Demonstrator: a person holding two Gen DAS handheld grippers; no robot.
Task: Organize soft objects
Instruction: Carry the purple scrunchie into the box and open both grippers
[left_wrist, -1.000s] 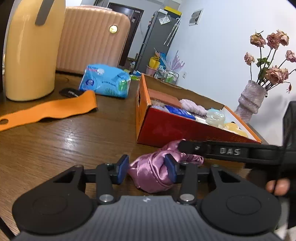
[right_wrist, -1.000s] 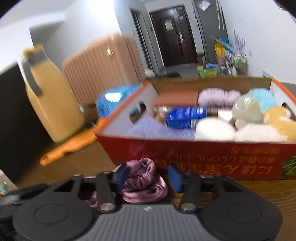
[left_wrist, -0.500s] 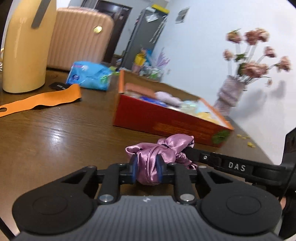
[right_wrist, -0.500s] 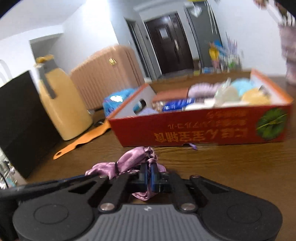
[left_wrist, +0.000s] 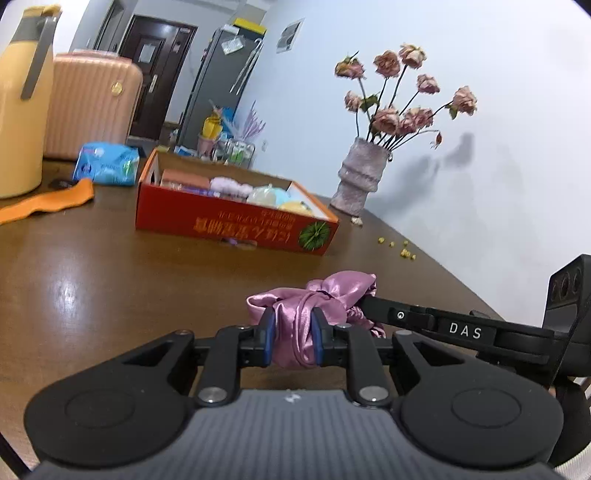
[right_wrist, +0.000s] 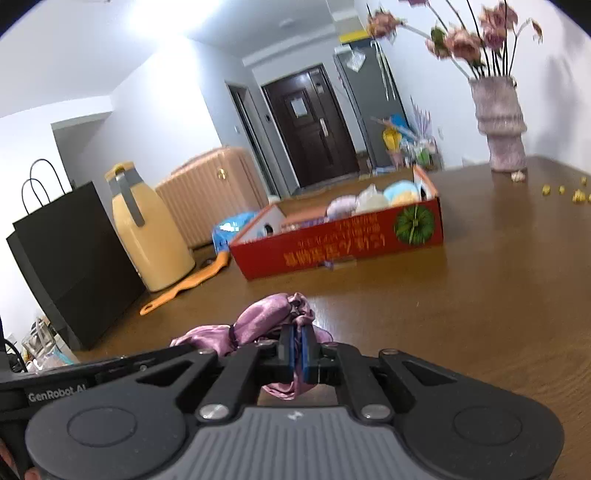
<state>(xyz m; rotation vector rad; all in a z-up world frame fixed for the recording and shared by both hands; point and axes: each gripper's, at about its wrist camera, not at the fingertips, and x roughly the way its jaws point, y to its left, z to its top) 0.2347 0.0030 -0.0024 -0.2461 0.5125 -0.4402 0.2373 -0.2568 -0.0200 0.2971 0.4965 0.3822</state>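
Left gripper (left_wrist: 292, 341) clamped on pink satin scrunchie (left_wrist: 314, 306); right gripper (right_wrist: 296, 350) pinches its other end, pads nearly together. Scrunchie stretched between both, just above the wooden table (left_wrist: 110, 280). Beyond: red cardboard box (left_wrist: 236, 225) holding soft items, vase (left_wrist: 360, 181) behind.

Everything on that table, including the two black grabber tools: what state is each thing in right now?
Left gripper: shut on the scrunchie.
Right gripper: shut on the scrunchie too.
Scrunchie: pink satin, bunched, pinched from both sides.
Red box: open-topped, soft items inside.
Jug: upright, lid on.
Vase: upright, holding dried roses.
Black bag: standing upright.
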